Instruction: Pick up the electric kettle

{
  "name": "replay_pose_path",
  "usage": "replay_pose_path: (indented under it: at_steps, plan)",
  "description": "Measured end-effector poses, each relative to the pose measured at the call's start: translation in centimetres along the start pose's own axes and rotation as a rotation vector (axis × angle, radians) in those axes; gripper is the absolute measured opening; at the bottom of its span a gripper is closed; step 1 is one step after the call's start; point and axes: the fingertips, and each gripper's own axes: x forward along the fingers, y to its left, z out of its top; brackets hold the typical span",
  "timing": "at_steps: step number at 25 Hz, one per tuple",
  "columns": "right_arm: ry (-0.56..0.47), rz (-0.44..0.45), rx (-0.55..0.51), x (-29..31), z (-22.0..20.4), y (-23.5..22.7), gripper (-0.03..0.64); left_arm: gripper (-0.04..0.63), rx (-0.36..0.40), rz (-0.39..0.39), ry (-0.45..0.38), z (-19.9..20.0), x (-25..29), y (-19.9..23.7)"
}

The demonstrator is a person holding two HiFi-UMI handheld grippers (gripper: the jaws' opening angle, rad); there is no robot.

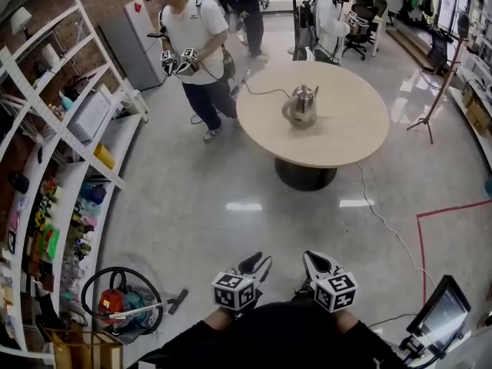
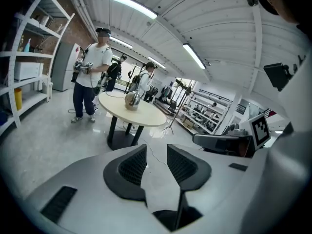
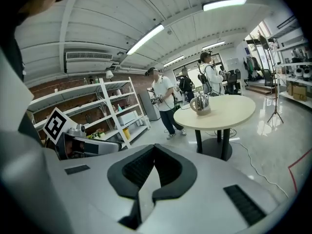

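Note:
A shiny steel electric kettle [image 1: 301, 104] stands upright near the middle of a round beige table [image 1: 338, 133], its cord trailing off to the left. Both grippers are far from it, low in the head view, over bare floor. My left gripper [image 1: 257, 262] is open, with a clear gap between its black pads and nothing in it. My right gripper [image 1: 314, 258] is shut, fingertips touching, and empty. The left gripper view has the kettle [image 2: 131, 100] small on the table [image 2: 148, 117], beyond the left gripper [image 2: 156, 148]. In the right gripper view the kettle [image 3: 201, 103] stands beyond the right gripper [image 3: 155, 147].
A person in a white shirt [image 1: 196, 44] stands at the table's far left holding grippers. White shelving [image 1: 69, 129] lines the left wall, with a vacuum cleaner [image 1: 123, 302] below it. A cable [image 1: 384, 221] and a red tape line [image 1: 453, 206] cross the floor at right.

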Motion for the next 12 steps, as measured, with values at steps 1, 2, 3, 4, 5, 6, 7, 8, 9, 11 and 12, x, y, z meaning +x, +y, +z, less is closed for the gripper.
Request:
replay_pose_path:
  at_steps: [1, 2, 3, 4, 5, 6, 7, 8, 9, 11, 12]
  plan:
    - [0.004, 0.011, 0.0, 0.4, 0.4, -0.8, 0.006, 0.144, 0.002, 0.008, 0.002, 0.5, 0.8, -0.2]
    - [0.008, 0.022, 0.001, 0.7, 0.9, -1.5, 0.006, 0.144, 0.002, 0.017, 0.003, 1.0, 1.5, -0.3]
    - [0.011, 0.032, 0.006, 1.0, 1.4, -2.2, 0.006, 0.144, 0.0, 0.025, 0.004, 1.6, 2.3, -0.3]
    - [0.013, 0.04, 0.009, 1.3, 1.9, -2.9, 0.006, 0.144, -0.002, 0.033, 0.005, 2.0, 3.1, -0.4]
    - [0.015, 0.046, 0.011, 1.5, 2.2, -3.9, 0.006, 0.144, -0.001, 0.038, 0.008, 2.5, 4.0, -0.7]
    - [0.015, 0.048, 0.013, 1.6, 2.4, -5.0, 0.006, 0.144, 0.002, 0.041, 0.013, 2.9, 5.0, -1.0]
    - [0.013, 0.046, 0.021, 1.6, 2.6, -6.2, 0.006, 0.144, 0.008, 0.041, 0.017, 3.2, 6.0, -1.4]
    - [0.009, 0.043, 0.03, 1.5, 2.9, -7.4, 0.006, 0.144, 0.017, 0.04, 0.022, 3.6, 7.0, -1.9]
    - [0.003, 0.038, 0.038, 1.4, 3.2, -8.6, 0.006, 0.143, 0.026, 0.037, 0.025, 3.9, 8.0, -2.5]
    - [-0.01, 0.029, 0.045, 1.0, 3.9, -10.8, 0.006, 0.144, 0.041, 0.03, 0.029, 4.7, 10.0, -3.6]
    - [-0.019, 0.023, 0.047, 0.7, 4.3, -12.0, 0.006, 0.144, 0.047, 0.025, 0.031, 5.1, 11.0, -4.2]
